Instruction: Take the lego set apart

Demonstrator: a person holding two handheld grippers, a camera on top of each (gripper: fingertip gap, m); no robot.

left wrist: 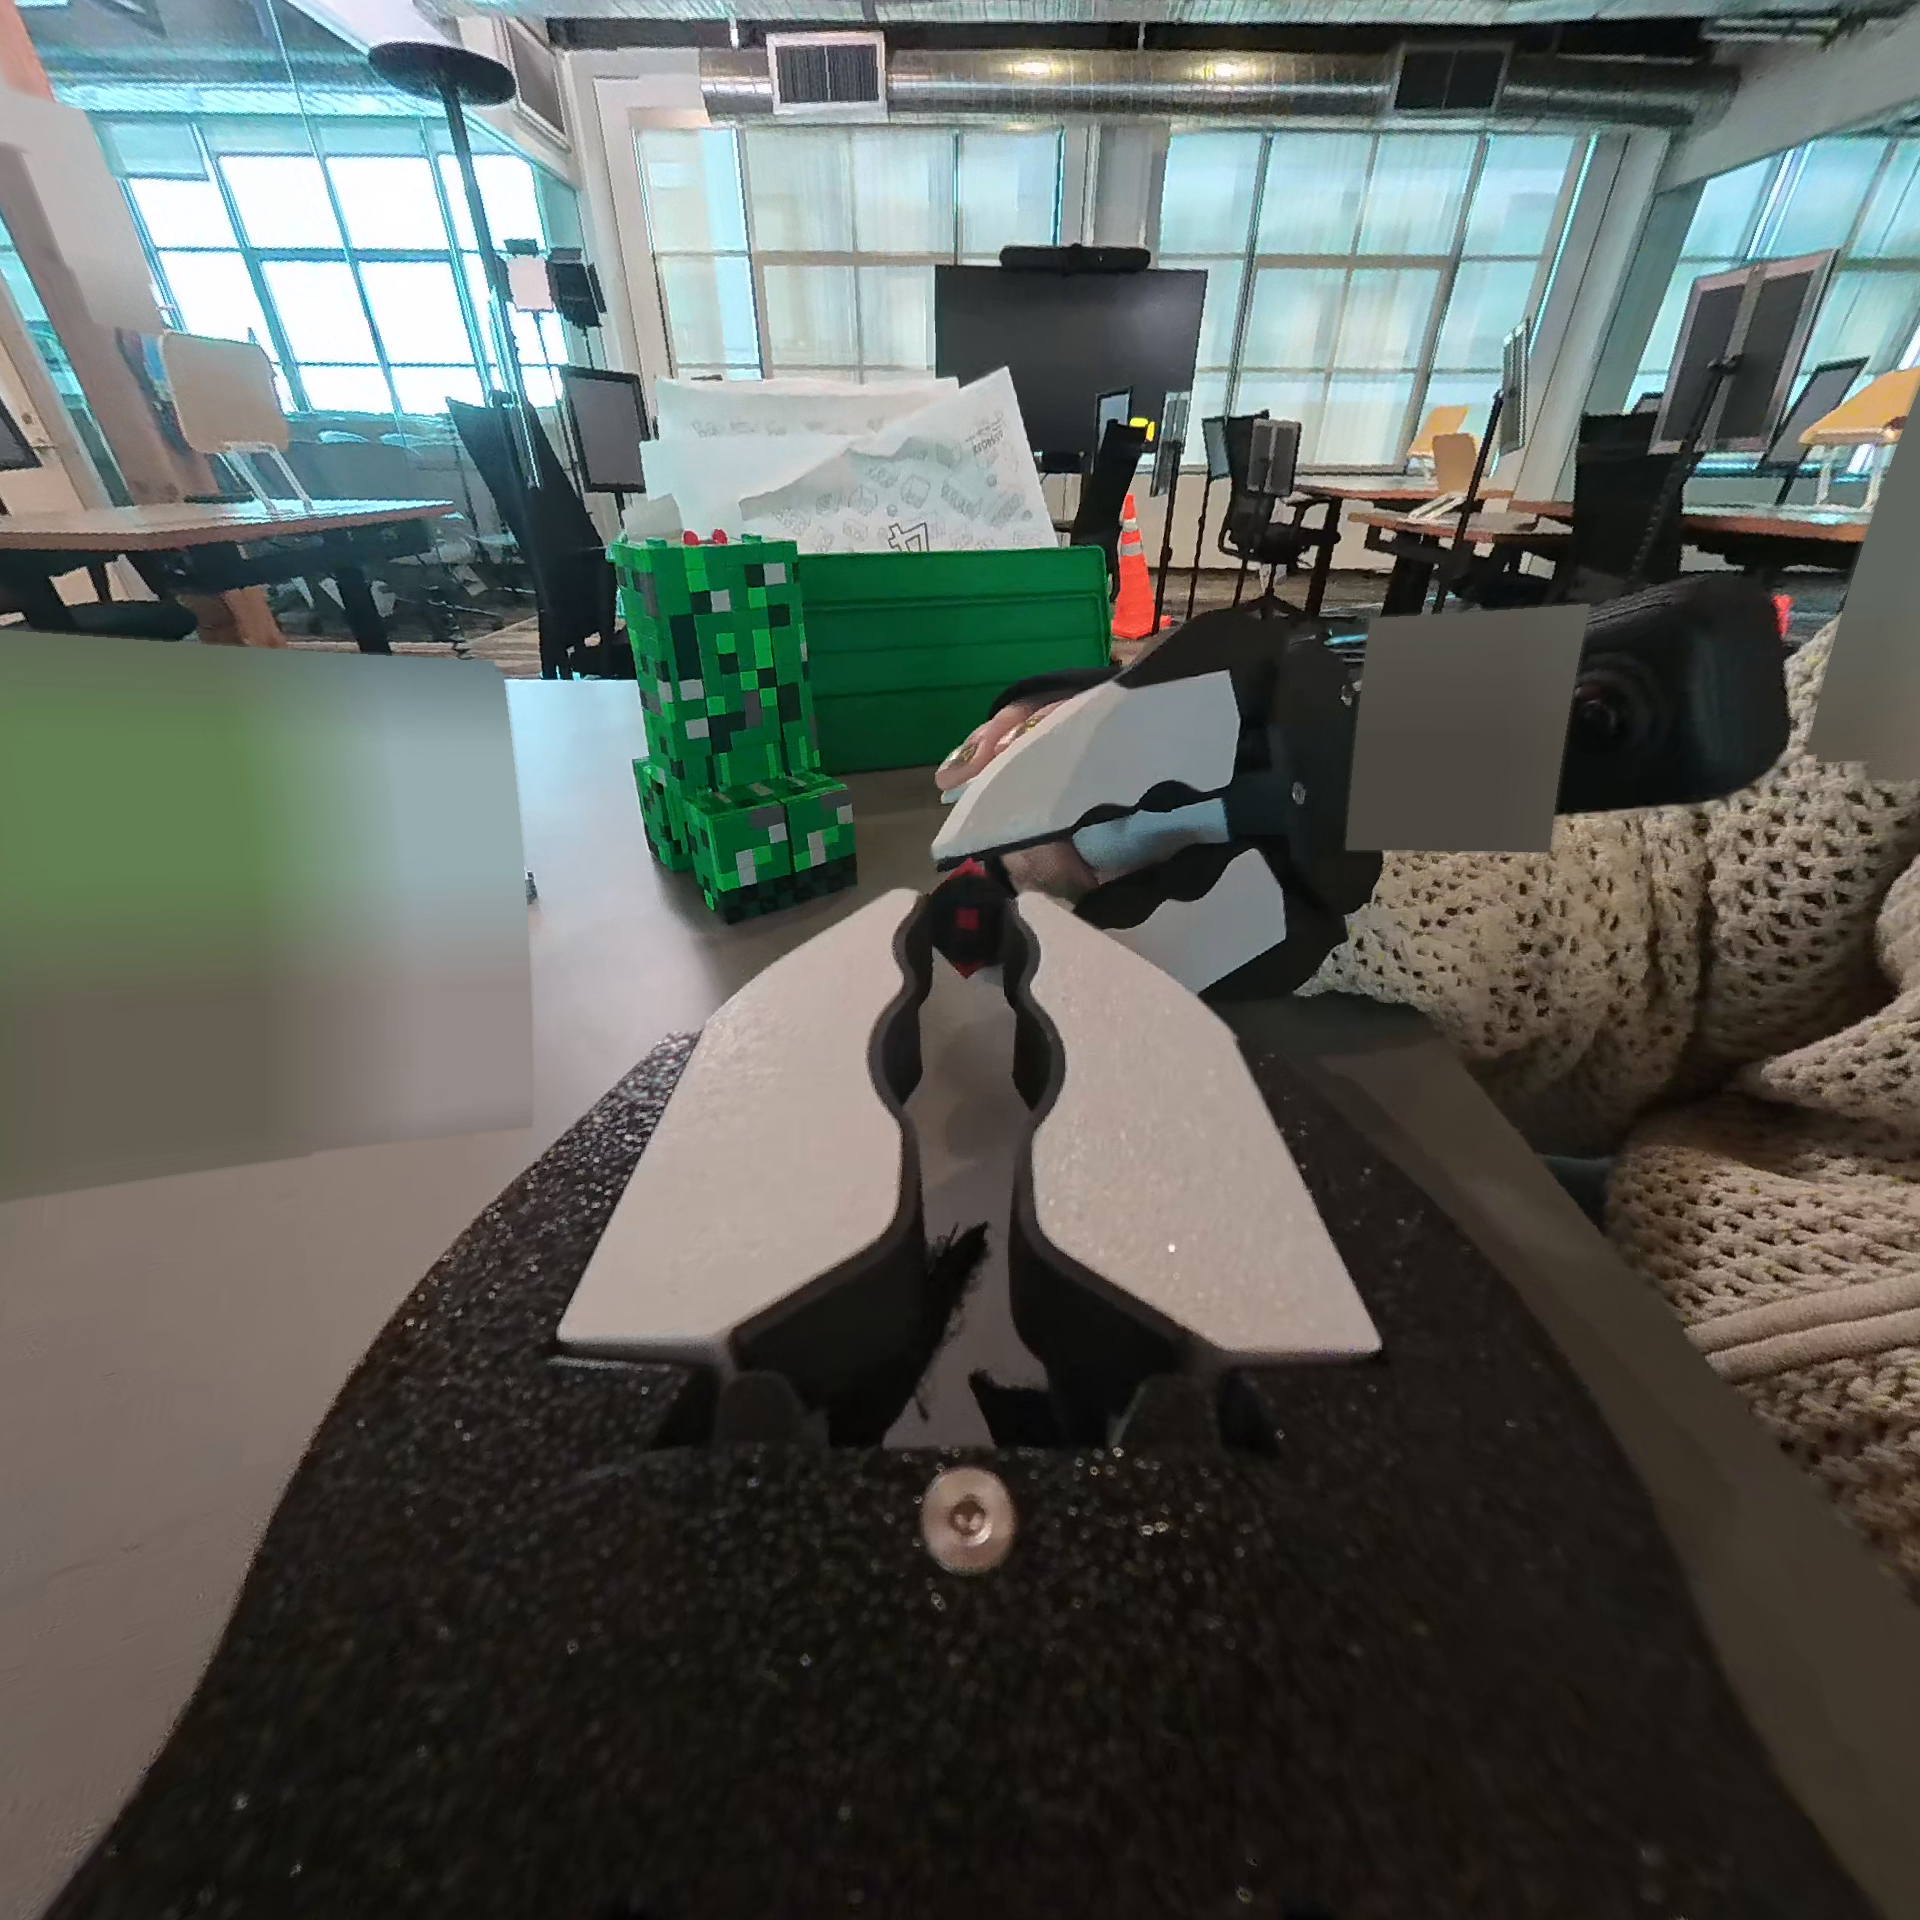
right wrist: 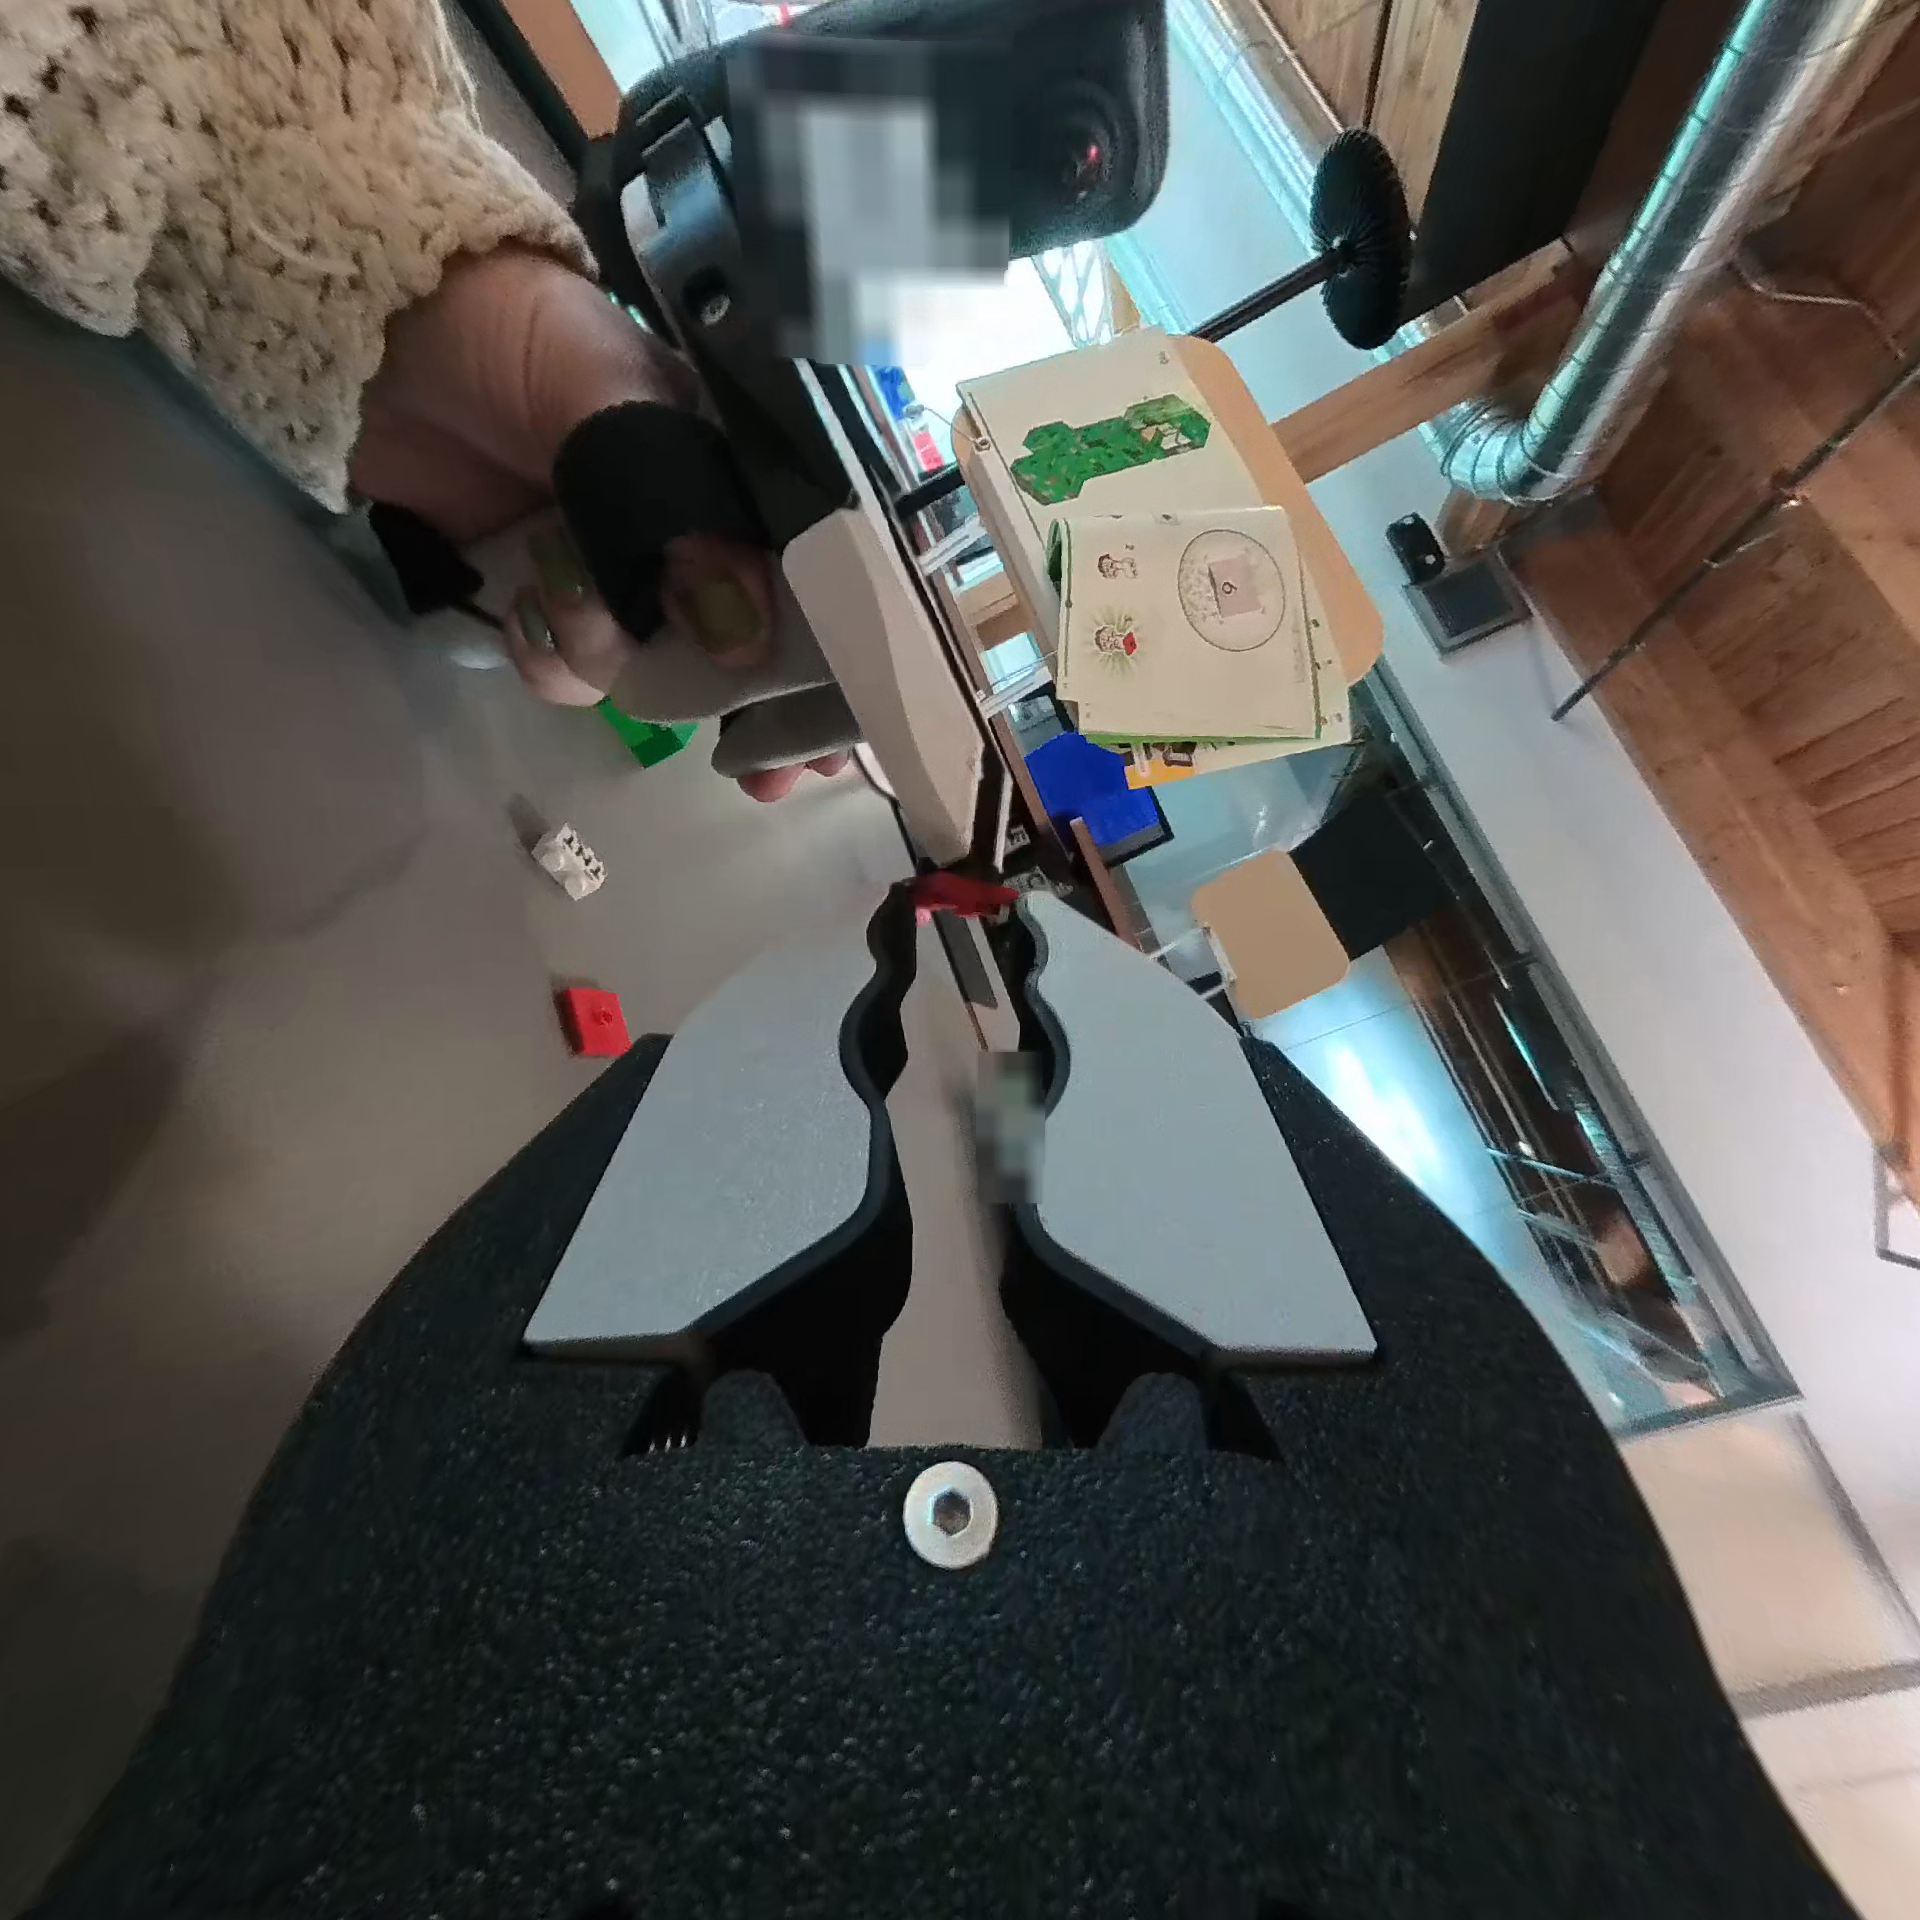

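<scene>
1. Open office with big windows, desks and monitors behind; grey table in front.
2. Green pixel-patterned lego figure upright on the table, just before a green bin stuffed with printed white paper bags.
3. Left gripper nearly closed, tips pinching a small black-and-red lego piece held above the table.
4. Right gripper reaching in from the right, tilted, its tip meeting the same small piece from above; fingers close together, though whether pressed fully on the piece cannot be told in the left wrist view.
5. Right wrist view, rolled sideways: right gripper narrowed around a red part of that piece, left gripper's finger meeting it from the far side.
6. Hand in a cream knitted sleeve gripping the left gripper's handle.
7. Loose on the table: a red brick, a white brick, a green brick partly hidden under the hand.
8. Instruction booklet propped on a stand beyond.
</scene>
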